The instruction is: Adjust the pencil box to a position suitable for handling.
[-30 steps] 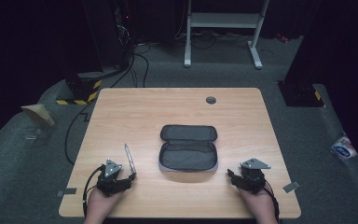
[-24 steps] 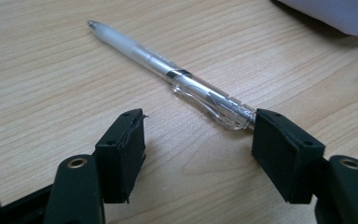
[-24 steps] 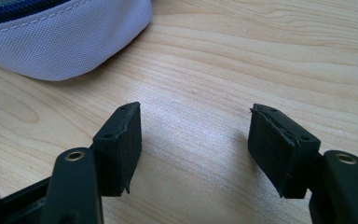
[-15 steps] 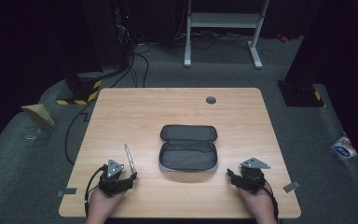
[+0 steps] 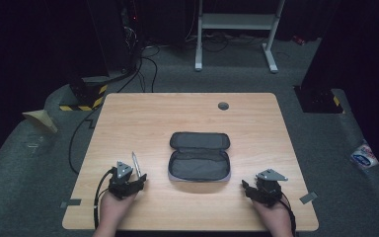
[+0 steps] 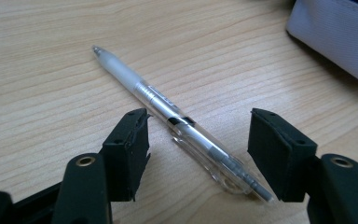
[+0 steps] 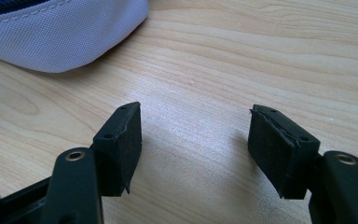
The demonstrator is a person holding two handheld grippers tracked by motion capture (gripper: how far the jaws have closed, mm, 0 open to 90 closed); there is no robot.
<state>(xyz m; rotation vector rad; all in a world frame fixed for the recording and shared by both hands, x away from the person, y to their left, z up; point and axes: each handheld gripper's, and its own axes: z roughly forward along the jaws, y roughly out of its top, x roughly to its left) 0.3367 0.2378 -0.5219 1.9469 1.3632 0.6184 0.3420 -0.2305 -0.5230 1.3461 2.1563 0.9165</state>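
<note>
A clear pen [image 6: 168, 112] with a white grip lies flat on the wooden table [image 5: 143, 118]; in the high view the pen [image 5: 135, 163] sits left of the case. My left gripper [image 6: 198, 140] is open, its jaws straddling the pen's rear end without touching it. The left gripper [image 5: 133, 180] rests near the table's front left. A grey zip pencil case [image 5: 199, 156] lies open at the table's middle. My right gripper [image 5: 249, 188] rests front right, and in its own view the right gripper [image 7: 196, 140] is open over bare wood, the case [image 7: 60, 32] beyond it.
A small round grommet [image 5: 223, 105] sits near the table's far edge. Cables [image 5: 79, 143] trail on the floor at the left. A metal stand [image 5: 237, 29] and dark equipment stand beyond the table.
</note>
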